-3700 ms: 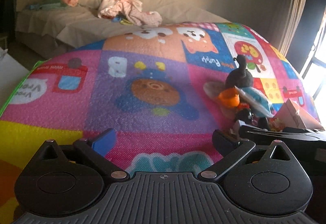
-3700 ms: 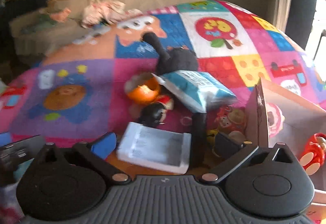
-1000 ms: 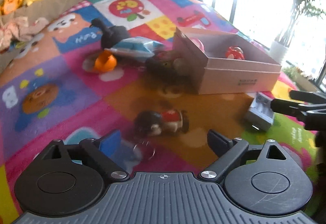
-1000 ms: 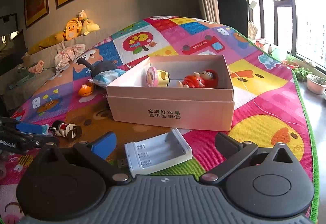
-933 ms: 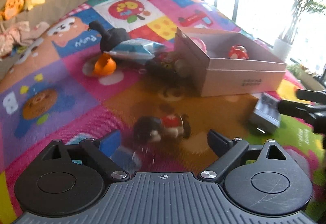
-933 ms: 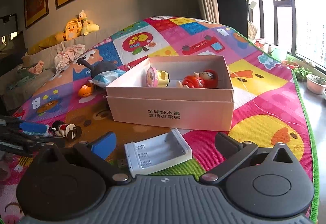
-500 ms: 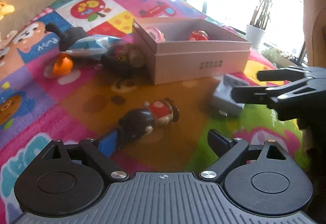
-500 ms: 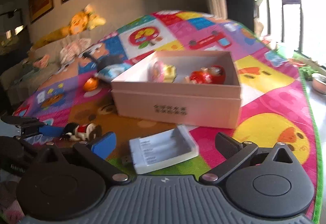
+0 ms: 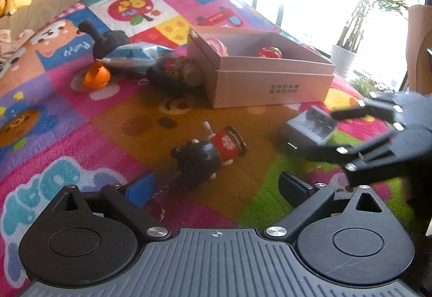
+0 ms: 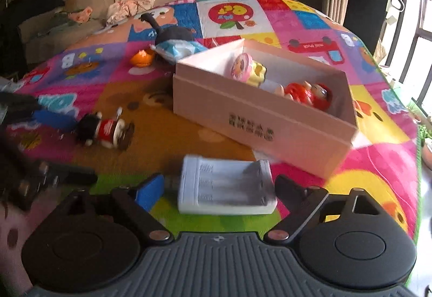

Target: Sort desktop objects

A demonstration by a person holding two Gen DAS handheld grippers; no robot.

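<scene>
Right wrist view: a white battery charger (image 10: pixel 226 189) lies on the play mat (image 10: pixel 162 140) between the fingers of the right tool (image 10: pixel 216 189), whose jaws have just been closing but do not yet press it. At 1 o'clock from it stands the pink cardboard box (image 10: pixel 259 124), holding a red doll (image 10: pixel 310 93) and a pink-and-yellow toy (image 10: pixel 247 68). At 10 o'clock a black-haired wind-up doll (image 9: pixel 208 151) lies between the fingers of the left tool (image 9: pixel 216 186), its jaws spread wide and just opening further.
</scene>
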